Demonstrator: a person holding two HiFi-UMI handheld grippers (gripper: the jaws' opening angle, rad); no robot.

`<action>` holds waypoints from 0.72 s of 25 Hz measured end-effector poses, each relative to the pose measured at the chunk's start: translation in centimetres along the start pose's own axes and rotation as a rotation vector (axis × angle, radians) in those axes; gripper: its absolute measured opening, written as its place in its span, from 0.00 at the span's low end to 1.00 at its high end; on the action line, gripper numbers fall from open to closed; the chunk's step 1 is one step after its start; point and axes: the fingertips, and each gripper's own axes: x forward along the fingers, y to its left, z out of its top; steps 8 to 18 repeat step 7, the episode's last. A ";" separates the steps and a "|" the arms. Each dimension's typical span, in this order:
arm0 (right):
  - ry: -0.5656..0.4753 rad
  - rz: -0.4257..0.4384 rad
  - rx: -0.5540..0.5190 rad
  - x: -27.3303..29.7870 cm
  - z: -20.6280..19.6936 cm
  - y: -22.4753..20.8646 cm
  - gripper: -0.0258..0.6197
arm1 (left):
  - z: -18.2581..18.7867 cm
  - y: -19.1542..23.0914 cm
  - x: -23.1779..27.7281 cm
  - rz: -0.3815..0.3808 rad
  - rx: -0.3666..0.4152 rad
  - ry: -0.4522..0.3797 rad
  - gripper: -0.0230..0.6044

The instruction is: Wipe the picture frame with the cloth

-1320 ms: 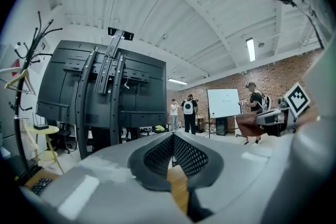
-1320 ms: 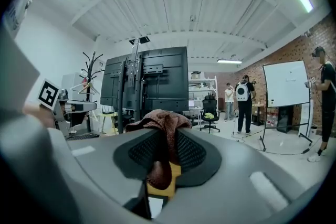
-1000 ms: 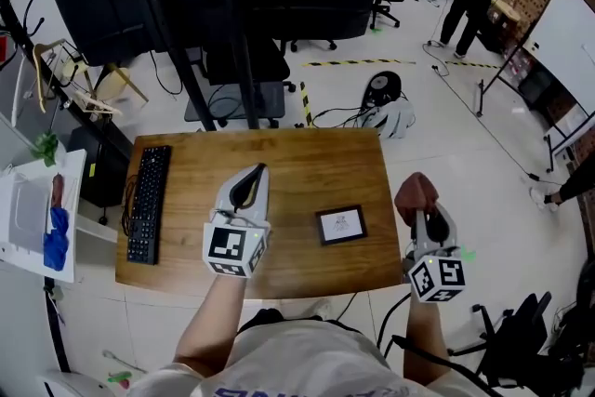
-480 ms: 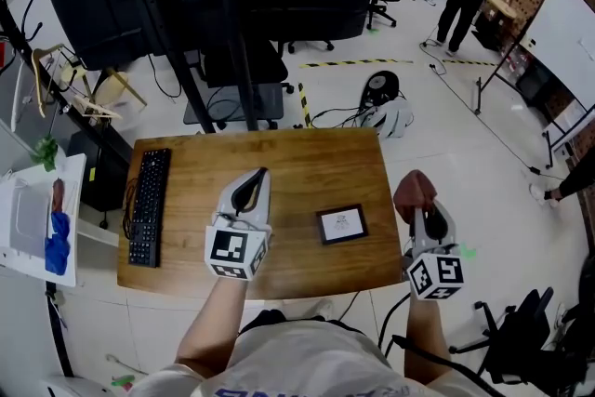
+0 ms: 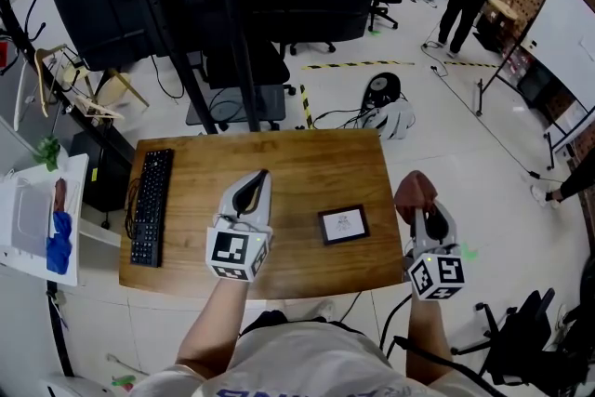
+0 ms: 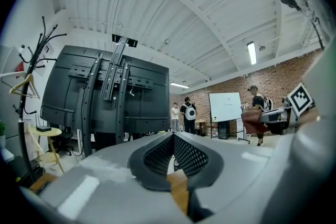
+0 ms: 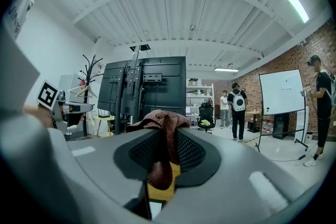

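My left gripper (image 5: 257,178) points forward in front of me, its jaws pressed together with nothing between them. My right gripper (image 5: 424,211) is out to my right side, also pointing forward, its jaws clamped on the cloth (image 5: 415,189). My left forearm (image 5: 212,321) and right forearm (image 5: 420,341) reach out, bare.

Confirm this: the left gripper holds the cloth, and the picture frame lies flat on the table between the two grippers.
Not quite. The right gripper holds the cloth, as the right gripper view shows; the left gripper is shut on nothing. The picture frame does lie flat on the table between them.
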 end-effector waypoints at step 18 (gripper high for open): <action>-0.001 0.005 0.002 -0.3 0.2 0.1 0.16 | 0.2 -0.4 -0.3 -0.003 0.001 -0.001 0.04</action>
